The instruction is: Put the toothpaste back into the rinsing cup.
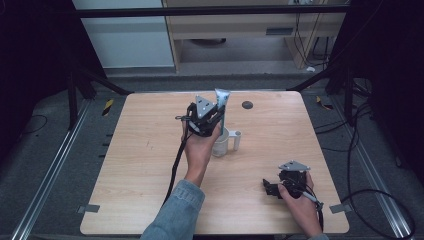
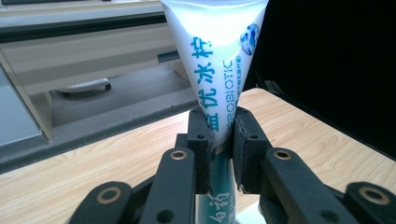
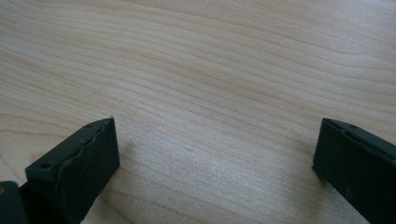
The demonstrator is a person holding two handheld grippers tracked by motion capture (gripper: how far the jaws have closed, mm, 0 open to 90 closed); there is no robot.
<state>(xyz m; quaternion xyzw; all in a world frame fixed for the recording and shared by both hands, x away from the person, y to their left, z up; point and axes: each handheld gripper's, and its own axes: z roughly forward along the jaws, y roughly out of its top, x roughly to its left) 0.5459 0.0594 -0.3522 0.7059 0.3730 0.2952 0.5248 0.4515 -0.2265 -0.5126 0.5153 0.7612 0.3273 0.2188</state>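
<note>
While the left gripper [image 2: 219,140] has its fingers pinched on the toothpaste tube [image 2: 215,60], standing it in the white cup [image 1: 220,142] mid-surface, probably for upright storage, the right gripper [image 3: 215,158] rests wide open, empty, near the wooden surface's [image 1: 150,165] front edge.

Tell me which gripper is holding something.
The left gripper: its jaws pinch an upright white tube over the cup. The right gripper is open above bare table.

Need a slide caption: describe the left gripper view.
Left gripper clamps an upright toothpaste tube above the wooden table.
</note>
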